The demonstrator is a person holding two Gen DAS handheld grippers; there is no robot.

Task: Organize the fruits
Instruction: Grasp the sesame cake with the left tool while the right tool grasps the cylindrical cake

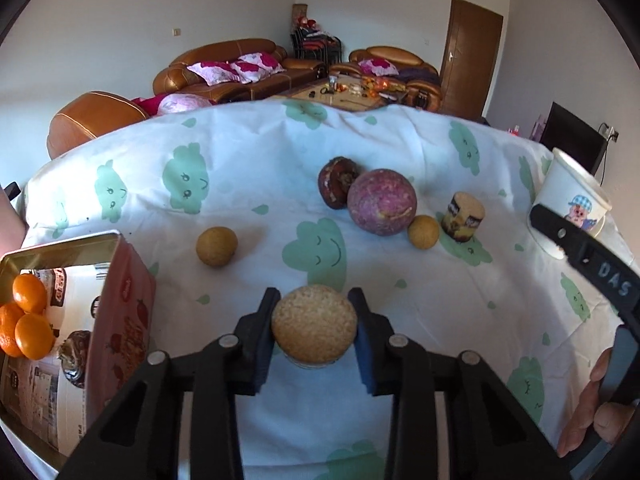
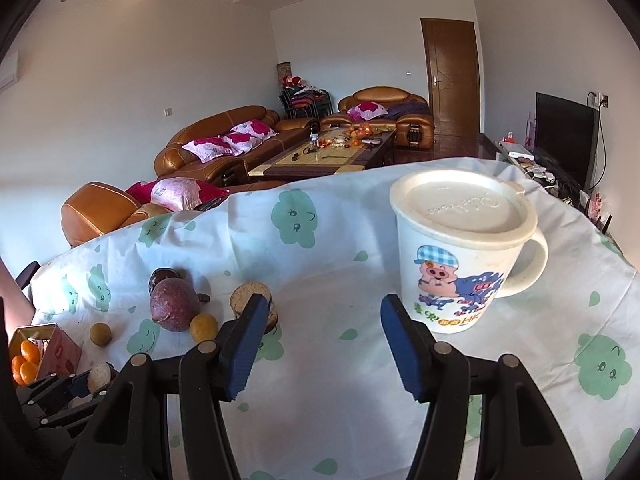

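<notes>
The left tongs are clamped on a round, pale, crumbly-topped snack cake, their blue pads pressing against both its sides just above the tabletop, which is covered by a white cloth printed with green smiling clouds. To the left of these tongs stands an open pink tin box tilted on its side, holding three small oranges and a wrapped chocolate snack. Ahead of the left tongs and slightly left lies a small tan round fruit. Further ahead and to the right sits a large purple round fruit, with a dark reddish-brown fruit touching it from behind and a second small tan fruit touching its right side. Just beside that stands another snack cake in a dark wrapper. The right tongs stand apart with nothing between them, hovering over bare cloth. Just ahead of their right pad, a white mug with a lid and a cartoon pig stands upright, handle pointing right; whether the pad touches it cannot be told. A person's hand grips the right tool at the edge of the left view. Beyond the tabletop are brown leather sofas with pink cushions.
</notes>
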